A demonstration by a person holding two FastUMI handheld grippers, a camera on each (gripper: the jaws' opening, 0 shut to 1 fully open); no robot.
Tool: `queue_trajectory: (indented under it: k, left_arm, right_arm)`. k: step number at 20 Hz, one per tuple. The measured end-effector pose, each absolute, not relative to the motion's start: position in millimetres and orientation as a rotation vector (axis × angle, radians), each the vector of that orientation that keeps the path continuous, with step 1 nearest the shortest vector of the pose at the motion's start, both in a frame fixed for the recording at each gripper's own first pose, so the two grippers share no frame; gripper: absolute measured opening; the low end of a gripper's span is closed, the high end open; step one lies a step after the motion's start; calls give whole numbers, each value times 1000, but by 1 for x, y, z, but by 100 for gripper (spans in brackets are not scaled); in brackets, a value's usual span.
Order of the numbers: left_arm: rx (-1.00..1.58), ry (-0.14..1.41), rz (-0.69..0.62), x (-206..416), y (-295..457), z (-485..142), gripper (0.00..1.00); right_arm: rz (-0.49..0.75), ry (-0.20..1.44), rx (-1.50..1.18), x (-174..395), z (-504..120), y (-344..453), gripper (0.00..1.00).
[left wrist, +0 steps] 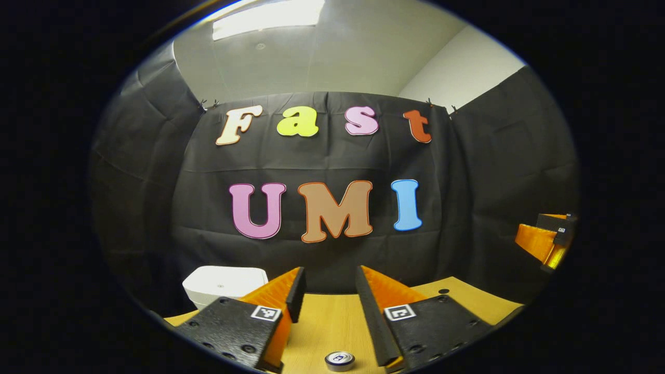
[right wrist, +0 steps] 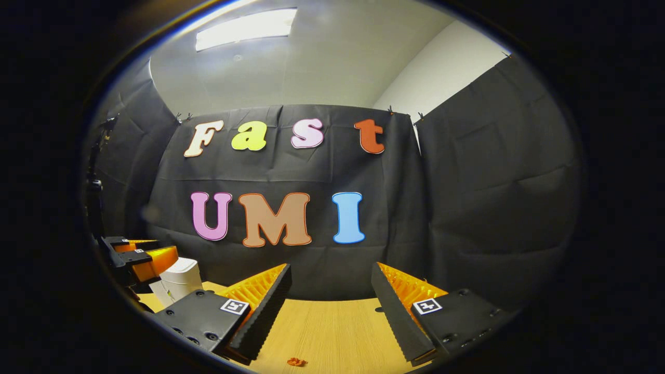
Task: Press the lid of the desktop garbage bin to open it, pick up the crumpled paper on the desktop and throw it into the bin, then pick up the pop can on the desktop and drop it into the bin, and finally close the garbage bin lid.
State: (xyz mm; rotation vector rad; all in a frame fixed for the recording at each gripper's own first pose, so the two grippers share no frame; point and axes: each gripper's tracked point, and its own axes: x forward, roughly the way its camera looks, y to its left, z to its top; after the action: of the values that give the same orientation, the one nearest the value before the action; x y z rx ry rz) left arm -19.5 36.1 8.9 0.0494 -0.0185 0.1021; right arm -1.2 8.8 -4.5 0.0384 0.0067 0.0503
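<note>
Left gripper [left wrist: 329, 292] hangs spread wide over the light wooden desktop [left wrist: 332, 324], with the silver round top of the pop can [left wrist: 340, 359] right below its gap. White rounded plastic bin [left wrist: 223, 284] sits shut, front-left. Right gripper [right wrist: 330, 291] gapes too, holding nothing.

Wooden table [right wrist: 332, 327], small orange scrap [right wrist: 296, 361]

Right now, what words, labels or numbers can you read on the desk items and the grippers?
Round silver pop can top: a small mark, too blurred to read.
White plastic garbage bin: no text visible.
Square black-and-white tags on the left gripper and right gripper: patterns, no words.
</note>
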Motion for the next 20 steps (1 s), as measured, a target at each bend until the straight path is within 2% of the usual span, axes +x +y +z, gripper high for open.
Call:
queue_trajectory:
  k: [2, 4, 6, 7, 8, 11, 20]
  left_arm:
    - [51, -12, 106, -20, 38, 8, 40]
    - [52, -9, 123, -21, 43, 7, 36]
    - [51, -9, 143, -21, 49, 7, 21]
    - [47, -6, 157, -22, 54, 7, 9]
    - [36, -2, 157, -20, 56, 5, 6]
    - [11, 21, 171, -16, 69, -2, 0]
    - [81, 46, 352, 9, 170, -9, 0]
  right_arm:
    - [50, 7, 36, -1, -4, 9, 98]
    - [50, 5, 36, -3, -4, 9, 98]
    - [50, 4, 35, -2, -4, 10, 98]
    - [49, 4, 34, -1, -4, 10, 98]
    - [49, 3, 33, 0, -4, 12, 98]
    - [46, 4, 33, 1, -4, 15, 98]
    - [24, 14, 24, 2, -8, 28, 98]
